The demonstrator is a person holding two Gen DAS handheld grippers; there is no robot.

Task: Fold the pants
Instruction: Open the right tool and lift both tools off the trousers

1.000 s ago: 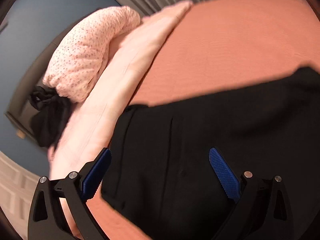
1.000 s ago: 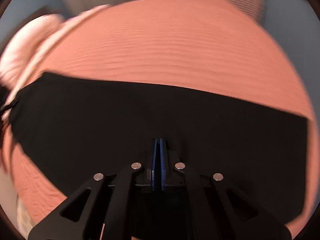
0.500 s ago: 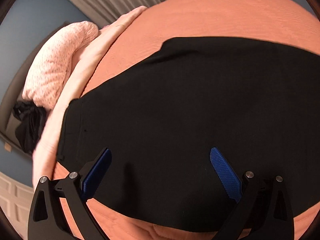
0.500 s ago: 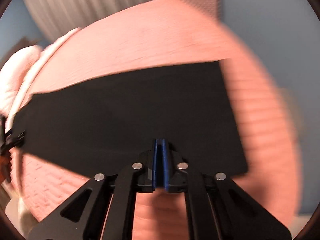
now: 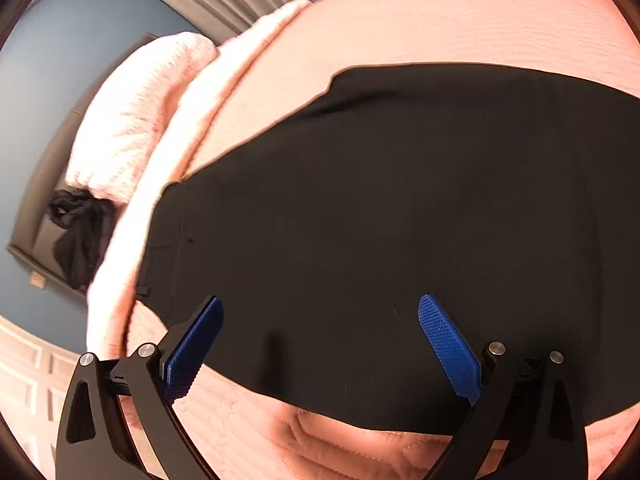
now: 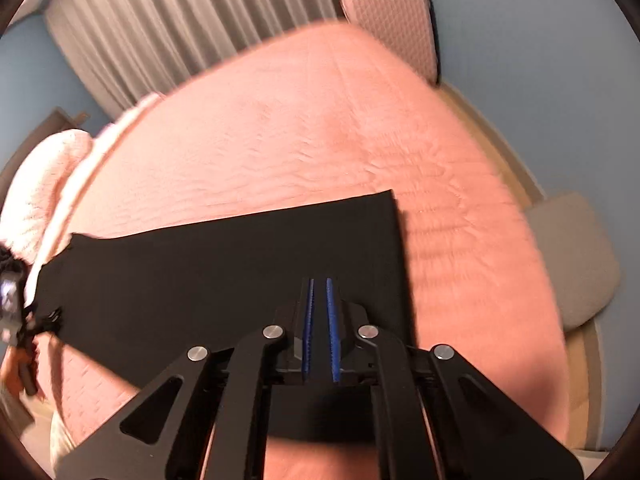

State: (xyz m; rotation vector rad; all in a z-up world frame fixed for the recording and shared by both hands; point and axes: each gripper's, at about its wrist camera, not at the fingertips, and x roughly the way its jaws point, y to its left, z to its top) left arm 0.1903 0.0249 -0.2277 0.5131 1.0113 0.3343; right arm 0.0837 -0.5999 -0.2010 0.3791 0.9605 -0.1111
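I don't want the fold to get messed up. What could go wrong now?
1. The right gripper is shut right above the pants; if it has pinched the cloth, pulling away could drag the flat leg crooked.
2. The left gripper hangs open above the pants; brushing them could wrinkle them.

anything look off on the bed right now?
Nothing stands out. The black pants lie flat and smooth across the pink bedspread. One oddity: a crumpled dark garment sits off the bed's edge beside the pillow, apart from the pants.
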